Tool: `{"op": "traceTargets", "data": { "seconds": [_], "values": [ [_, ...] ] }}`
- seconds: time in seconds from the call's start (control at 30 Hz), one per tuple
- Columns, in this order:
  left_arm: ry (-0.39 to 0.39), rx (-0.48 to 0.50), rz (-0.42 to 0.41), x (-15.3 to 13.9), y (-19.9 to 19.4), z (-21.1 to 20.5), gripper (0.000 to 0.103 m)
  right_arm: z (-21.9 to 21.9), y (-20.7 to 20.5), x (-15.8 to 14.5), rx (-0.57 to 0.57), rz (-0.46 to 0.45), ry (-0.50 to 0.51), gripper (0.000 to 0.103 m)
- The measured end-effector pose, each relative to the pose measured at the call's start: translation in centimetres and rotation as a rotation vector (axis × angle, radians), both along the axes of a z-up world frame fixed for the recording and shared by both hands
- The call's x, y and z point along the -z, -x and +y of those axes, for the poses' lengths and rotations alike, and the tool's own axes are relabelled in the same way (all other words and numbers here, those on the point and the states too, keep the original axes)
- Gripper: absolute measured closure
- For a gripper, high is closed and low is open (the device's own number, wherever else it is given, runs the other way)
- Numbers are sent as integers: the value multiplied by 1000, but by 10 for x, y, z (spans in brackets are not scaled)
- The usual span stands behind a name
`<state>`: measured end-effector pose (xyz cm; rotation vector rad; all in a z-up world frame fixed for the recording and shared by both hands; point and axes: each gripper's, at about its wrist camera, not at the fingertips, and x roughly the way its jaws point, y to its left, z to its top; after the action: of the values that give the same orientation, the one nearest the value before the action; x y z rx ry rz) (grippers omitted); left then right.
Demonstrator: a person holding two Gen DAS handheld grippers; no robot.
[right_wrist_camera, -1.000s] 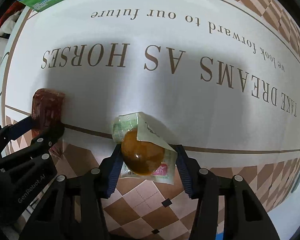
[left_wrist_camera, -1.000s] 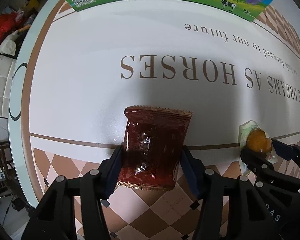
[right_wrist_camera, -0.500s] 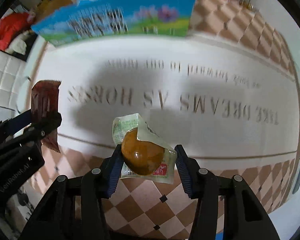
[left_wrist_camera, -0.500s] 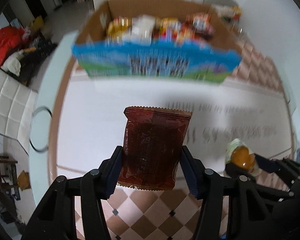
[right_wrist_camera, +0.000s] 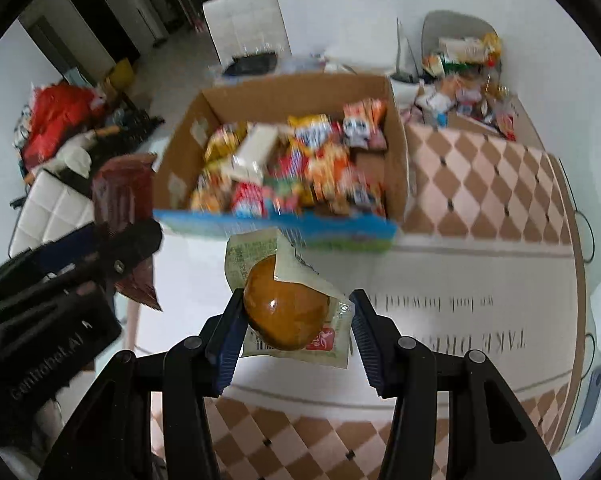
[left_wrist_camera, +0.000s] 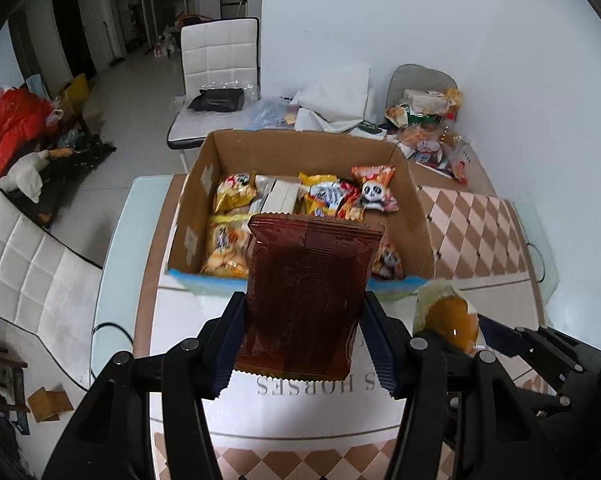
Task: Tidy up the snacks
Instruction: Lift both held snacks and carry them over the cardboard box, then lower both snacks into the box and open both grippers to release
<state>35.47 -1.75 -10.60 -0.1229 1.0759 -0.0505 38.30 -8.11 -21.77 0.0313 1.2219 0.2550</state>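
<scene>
My left tool (left_wrist_camera: 302, 338) points steeply down and forward, its pads clamped on the two side edges of a dark red snack packet (left_wrist_camera: 308, 300) held upright above the worktop (left_wrist_camera: 300, 412). Just to its right, my right tool (right_wrist_camera: 296, 328) tilts the same way, gripping a clear-wrapped round orange snack (right_wrist_camera: 286, 314). Both packets hang clear of the worktop, short of an open cardboard box (left_wrist_camera: 300, 152) crowded with bright snack packs. Beyond the box stand a white chair (left_wrist_camera: 216, 76) and a loose heap of wrappers (left_wrist_camera: 428, 120) by the wall. Nothing lies between the tools and the box.
</scene>
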Motion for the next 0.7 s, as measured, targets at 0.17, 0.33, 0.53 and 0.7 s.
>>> {"op": "traceTargets", "data": {
  "seconds": [0.17, 0.33, 0.53, 0.7],
  "values": [
    [88, 6, 68, 8, -52, 17, 49, 4, -44, -13, 28, -1, -39, 49],
    [177, 13, 247, 48, -111, 32, 49, 2, -97, 20, 70, 65, -65, 49],
    [183, -1, 405, 103, -160, 44, 49, -8, -152, 70, 117, 145, -15, 49],
    [139, 10, 485, 132, -184, 47, 49, -18, -191, 101, 157, 194, 47, 49]
  ]
}}
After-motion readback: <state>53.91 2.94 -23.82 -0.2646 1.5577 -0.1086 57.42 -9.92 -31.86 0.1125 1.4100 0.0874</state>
